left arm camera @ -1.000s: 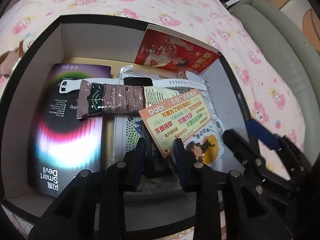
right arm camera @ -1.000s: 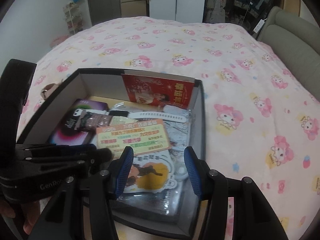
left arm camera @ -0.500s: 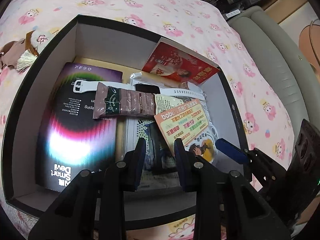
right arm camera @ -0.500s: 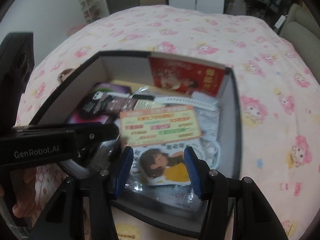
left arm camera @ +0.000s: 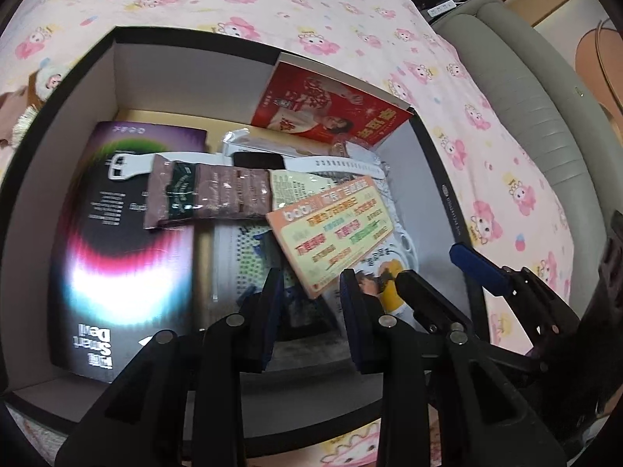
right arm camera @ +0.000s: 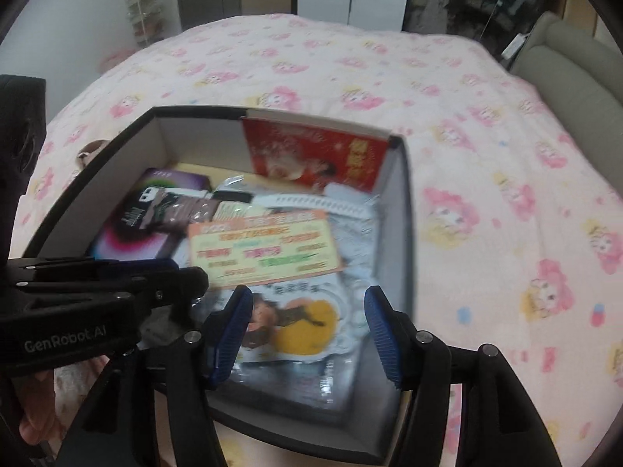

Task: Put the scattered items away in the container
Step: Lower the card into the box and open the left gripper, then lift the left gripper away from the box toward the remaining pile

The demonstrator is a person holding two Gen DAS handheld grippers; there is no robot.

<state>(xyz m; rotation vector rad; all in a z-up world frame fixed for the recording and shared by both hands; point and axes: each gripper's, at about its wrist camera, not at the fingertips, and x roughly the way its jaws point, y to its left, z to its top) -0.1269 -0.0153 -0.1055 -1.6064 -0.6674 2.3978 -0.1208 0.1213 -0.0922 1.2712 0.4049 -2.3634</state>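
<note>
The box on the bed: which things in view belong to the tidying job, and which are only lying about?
Part of the job:
- box
- orange card
- brown sachet strip
- white watch
- red booklet
- purple carton

Only lying about:
- plush toy
- grey sofa
- bedspread

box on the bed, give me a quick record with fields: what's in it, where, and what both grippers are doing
container: black box on pink bedspread
left side: purple Smart Devil box
far wall: red card, leaning
middle: brown sachet over white watch
right side: orange card on top
left gripper: over box, nothing between fingers
right gripper: jaws just opening, nothing held
</note>
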